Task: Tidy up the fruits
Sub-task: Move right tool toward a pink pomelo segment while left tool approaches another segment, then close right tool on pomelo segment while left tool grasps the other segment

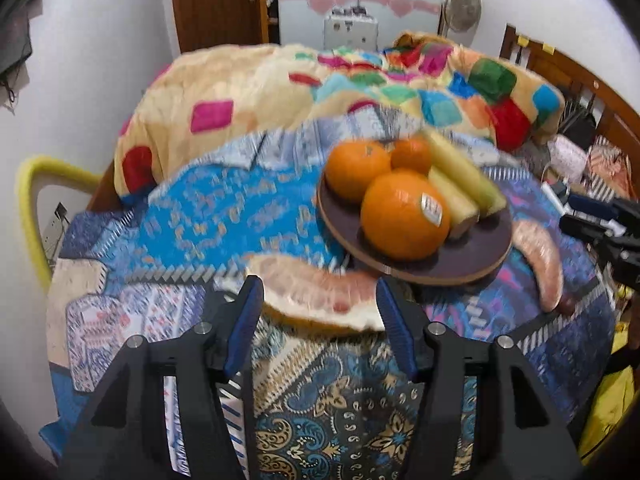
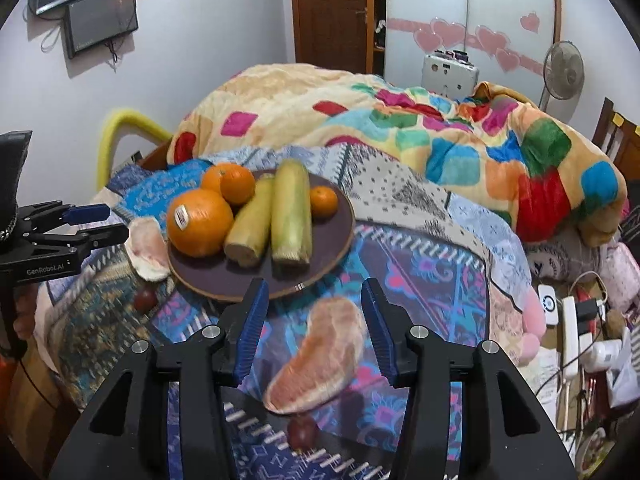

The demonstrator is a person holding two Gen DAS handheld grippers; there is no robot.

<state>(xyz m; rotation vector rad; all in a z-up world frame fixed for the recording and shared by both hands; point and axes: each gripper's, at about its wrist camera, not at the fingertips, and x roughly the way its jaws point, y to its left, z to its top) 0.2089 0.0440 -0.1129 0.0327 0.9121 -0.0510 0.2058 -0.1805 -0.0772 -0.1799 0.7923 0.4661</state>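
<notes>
A round dark-brown wooden plate point(image 2: 320, 256) sits on a bed covered with a blue patterned batik cloth point(image 2: 420, 264), and it serves as the landmark here. On the plate lie a large orange with a white sticker point(image 2: 200, 222), two smaller oranges at its far left rim point(image 2: 236, 182), a fourth small orange at its far right rim point(image 2: 324, 200), and two pale yellow-green corn cobs in their husks point(image 2: 290, 216) side by side across its middle.

Just off the plate's near right rim, a pink peeled pomelo segment point(image 2: 316, 356) lies on the cloth. The right gripper point(image 2: 316, 328) hovers over it with its jaws moderately parted, one blue pad on each side of the segment, neither pad visibly pressing on it. A small dark red fruit point(image 2: 302, 432) rests on the cloth nearer still than that segment.

Off the plate's left rim, a second pomelo segment with white pith point(image 1: 320, 296) lies touching or very close to the plate edge. The left gripper point(image 1: 320, 312) stands over it, jaws about half open, the segment between the pads but not clamped. Another small dark red fruit point(image 2: 145, 299) sits near the plate's near left rim.

Beyond the plate, a cream blanket with coloured squares point(image 2: 360, 120) is heaped on the bed
</notes>
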